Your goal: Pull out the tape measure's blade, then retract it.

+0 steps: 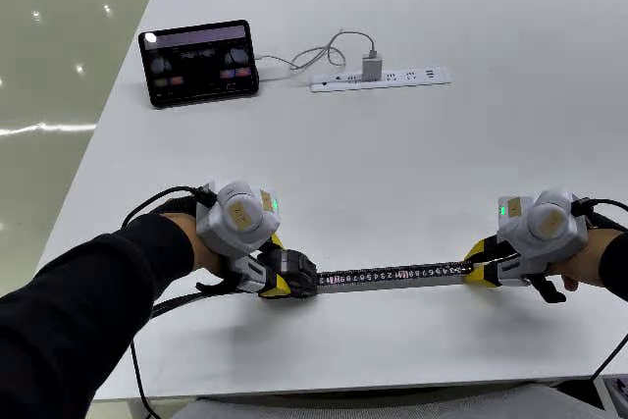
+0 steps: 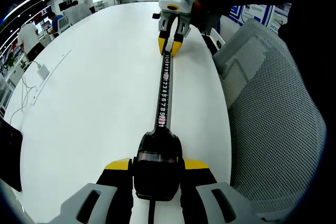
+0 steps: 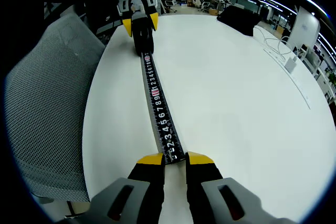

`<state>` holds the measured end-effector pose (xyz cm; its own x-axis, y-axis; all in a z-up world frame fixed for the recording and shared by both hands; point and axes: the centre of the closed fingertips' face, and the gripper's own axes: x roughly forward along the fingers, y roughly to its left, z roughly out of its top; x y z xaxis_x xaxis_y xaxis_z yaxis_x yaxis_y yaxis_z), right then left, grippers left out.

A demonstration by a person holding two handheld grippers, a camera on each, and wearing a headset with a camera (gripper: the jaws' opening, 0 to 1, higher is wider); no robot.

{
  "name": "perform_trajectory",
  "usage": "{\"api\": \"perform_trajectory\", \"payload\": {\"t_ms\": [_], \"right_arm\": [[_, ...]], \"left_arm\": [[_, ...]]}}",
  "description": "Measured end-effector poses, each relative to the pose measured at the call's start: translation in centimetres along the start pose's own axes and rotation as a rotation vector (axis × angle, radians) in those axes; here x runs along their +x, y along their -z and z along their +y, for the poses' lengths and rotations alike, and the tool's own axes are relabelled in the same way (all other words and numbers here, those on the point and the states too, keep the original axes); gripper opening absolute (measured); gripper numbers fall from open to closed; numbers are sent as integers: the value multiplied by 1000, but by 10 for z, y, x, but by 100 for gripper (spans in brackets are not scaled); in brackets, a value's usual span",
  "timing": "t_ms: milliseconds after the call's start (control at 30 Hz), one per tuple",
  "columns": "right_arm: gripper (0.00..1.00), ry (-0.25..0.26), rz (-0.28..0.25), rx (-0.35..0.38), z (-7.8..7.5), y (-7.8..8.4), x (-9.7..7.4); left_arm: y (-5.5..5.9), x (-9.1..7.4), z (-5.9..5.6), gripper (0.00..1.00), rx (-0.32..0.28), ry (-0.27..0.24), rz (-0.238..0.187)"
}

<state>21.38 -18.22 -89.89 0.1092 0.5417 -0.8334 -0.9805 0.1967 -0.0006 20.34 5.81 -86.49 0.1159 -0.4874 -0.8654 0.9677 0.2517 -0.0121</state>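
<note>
1. I am clamping my left tool (image 1: 277, 267) on the tape's black case (image 1: 294, 272). The case is sitting on the tabletop (image 1: 392, 174) near its front edge, and in the left gripper view it is filling the gap between the yellow-tipped jaws.
2. I am pinching the free end of the blade (image 1: 392, 275) with my right tool (image 1: 478, 265). In the right gripper view the jaws are sitting tight against that end, with no gap I can make out.
3. The blade is lying stretched along the tabletop between the two tools, numbers facing up, and the tools are well apart.
4. I am judging the pull-out as done or close to done, though I cannot tell whether more length is wanted. The retraction is what is left, and for that the right tool needs to bring the blade end back toward the case.
5. The case is the only housing here. A stretch of blade is out of it, and whatever remains inside is hidden from me.
6. A tablet (image 1: 201, 62) and a power strip (image 1: 381, 78) are lying at the far side, well apart from the work.
</note>
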Motion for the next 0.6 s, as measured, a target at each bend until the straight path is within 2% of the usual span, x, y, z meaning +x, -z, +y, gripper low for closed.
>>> {"api": "perform_trajectory", "payload": {"t_ms": [600], "right_arm": [[10,0,8,1,-3,5,-4]], "left_arm": [[0,0,0,30,-4,-5,-4]]}}
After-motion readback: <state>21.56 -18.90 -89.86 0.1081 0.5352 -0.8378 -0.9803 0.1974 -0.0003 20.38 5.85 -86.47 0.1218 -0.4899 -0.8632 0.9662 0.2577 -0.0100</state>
